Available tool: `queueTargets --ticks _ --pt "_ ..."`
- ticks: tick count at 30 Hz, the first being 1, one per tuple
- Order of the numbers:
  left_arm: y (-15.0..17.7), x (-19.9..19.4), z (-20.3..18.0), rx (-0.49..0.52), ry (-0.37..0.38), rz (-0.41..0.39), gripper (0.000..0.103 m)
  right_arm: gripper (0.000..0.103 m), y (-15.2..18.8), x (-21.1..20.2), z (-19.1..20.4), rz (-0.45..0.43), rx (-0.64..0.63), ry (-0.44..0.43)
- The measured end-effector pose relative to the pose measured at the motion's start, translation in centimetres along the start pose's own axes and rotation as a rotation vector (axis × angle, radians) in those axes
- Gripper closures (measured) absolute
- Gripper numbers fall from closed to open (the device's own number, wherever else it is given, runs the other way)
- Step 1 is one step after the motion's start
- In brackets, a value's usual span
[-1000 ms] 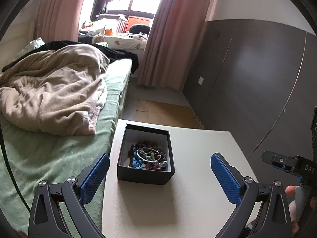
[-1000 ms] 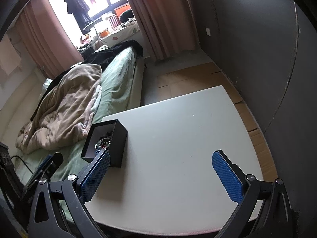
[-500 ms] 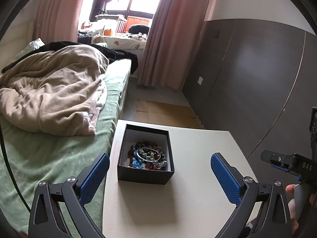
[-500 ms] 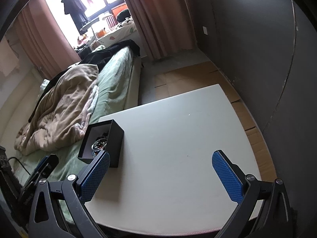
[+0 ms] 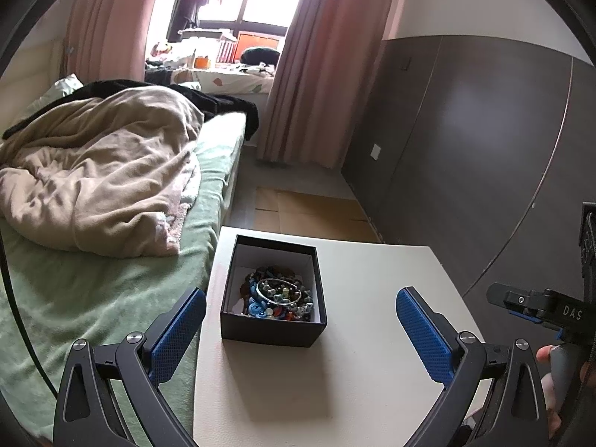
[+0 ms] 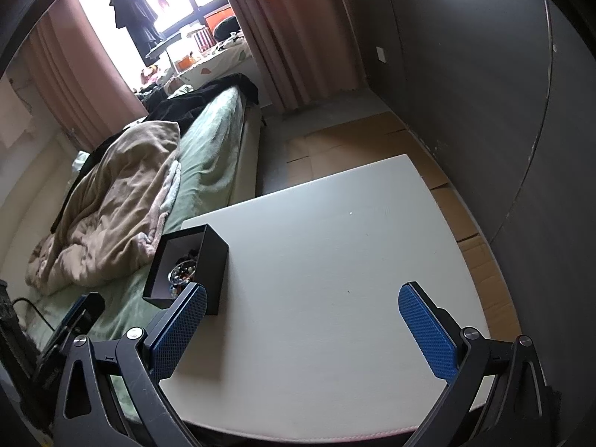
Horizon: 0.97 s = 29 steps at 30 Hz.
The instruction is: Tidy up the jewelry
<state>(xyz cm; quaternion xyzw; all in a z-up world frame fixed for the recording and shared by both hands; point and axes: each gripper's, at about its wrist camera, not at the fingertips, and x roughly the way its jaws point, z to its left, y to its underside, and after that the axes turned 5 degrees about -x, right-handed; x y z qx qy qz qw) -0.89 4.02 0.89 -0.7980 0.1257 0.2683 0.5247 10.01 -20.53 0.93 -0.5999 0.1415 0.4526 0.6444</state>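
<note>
The left gripper (image 5: 301, 329) is held above the near part of the white counter (image 5: 372, 372), its blue-padded fingers (image 5: 178, 331) spread wide and grasping nothing. Ahead of and between those fingers, nearer the left one, stands an open black box (image 5: 273, 331) with pale inner walls; it rests on the counter close to the edge that faces the bed (image 5: 93, 290). Inside the box lies a heap of jewelry (image 5: 277, 298): mixed beads in blue, green, red and dark tones, with a silver bangle (image 5: 277, 290) lying on top. Individual pieces beneath it cannot be told apart. The right gripper (image 6: 302, 324) is likewise released, fingers (image 6: 428, 339) wide apart and empty, held over the counter (image 6: 335, 279). In the right wrist view the box (image 6: 186, 264) sits just ahead of the left finger of that gripper, whose pad overlaps the box's near corner in the picture; contact cannot be confirmed. The counter surface between the right gripper's fingers is bare. At the right edge of the left wrist view a hand (image 5: 551, 383) grips the handle of the other tool. To the left of both grippers a beige blanket (image 5: 100, 171) lies bunched on the green bed sheet. Pink curtains (image 5: 316, 67) and a dark panelled wall (image 5: 465, 149) stand beyond the counter.
</note>
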Motion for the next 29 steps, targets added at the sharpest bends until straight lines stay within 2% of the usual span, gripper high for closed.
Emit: queueTargets --ticks 18,29 --pt "0.18 -0.15 0.02 -0.001 -0.001 -0.016 0.001 0.000 0.06 0.43 0.23 0.017 -0.018 0.012" --pt "0.32 0.22 -0.13 0.002 0.007 0.003 0.001 0.000 0.18 0.62 0.19 0.022 -0.020 0.014"
